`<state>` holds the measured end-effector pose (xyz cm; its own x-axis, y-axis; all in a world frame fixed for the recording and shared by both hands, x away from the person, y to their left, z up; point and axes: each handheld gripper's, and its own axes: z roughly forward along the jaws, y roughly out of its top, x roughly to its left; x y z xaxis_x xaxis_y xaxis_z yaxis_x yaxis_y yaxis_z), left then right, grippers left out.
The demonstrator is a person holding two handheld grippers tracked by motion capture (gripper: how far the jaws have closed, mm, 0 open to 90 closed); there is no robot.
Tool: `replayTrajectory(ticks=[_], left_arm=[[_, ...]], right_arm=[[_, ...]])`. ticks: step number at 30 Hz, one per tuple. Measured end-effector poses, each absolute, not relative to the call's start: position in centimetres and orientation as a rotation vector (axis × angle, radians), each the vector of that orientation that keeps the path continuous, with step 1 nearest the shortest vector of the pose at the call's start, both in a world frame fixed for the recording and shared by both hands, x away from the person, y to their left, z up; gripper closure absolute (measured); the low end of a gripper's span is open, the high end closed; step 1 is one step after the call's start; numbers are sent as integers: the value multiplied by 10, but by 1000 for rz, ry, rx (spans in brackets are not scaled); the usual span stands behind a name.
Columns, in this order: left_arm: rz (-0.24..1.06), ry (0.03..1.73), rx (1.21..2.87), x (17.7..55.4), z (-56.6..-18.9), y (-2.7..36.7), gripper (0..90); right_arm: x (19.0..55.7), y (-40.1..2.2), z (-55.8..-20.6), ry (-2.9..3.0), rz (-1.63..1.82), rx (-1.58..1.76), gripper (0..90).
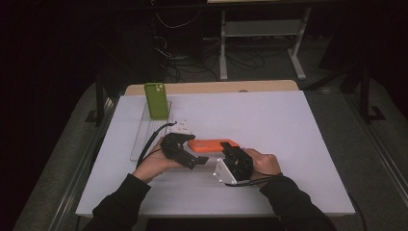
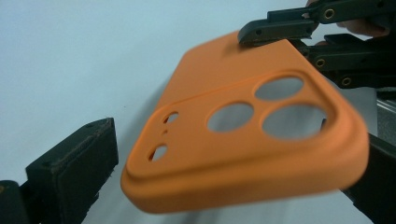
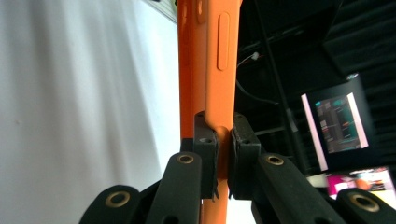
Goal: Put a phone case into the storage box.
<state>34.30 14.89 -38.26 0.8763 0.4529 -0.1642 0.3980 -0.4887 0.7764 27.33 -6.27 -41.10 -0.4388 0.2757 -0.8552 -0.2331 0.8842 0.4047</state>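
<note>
The orange phone case (image 1: pixel 213 144) hung just above the worktop (image 1: pixel 269 125), its far end clamped in the right gripper (image 3: pixel 223 154) while its camera-hole end lay between the left gripper's (image 1: pixel 190 155) wide-apart fingers (image 2: pixel 74 163), untouched.

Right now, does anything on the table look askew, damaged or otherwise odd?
Nothing looks damaged or spilled. The orange phone case is off the table, pinched at one edge by the right gripper, while the left gripper stands open around its camera end without pressing it. The green phone case stands propped upright on the clear stand.
</note>
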Motion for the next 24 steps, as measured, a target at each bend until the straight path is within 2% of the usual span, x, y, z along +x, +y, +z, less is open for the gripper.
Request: replayTrajectory(ticks=[4,24], left_arm=[[113,578,2157,346,-382,152,0],[136,634,2120,347,-381,153,0]], right_arm=[[277,-65,-410,1990,639,115,826],[304,-91,-397,2161,1014,633,824]])
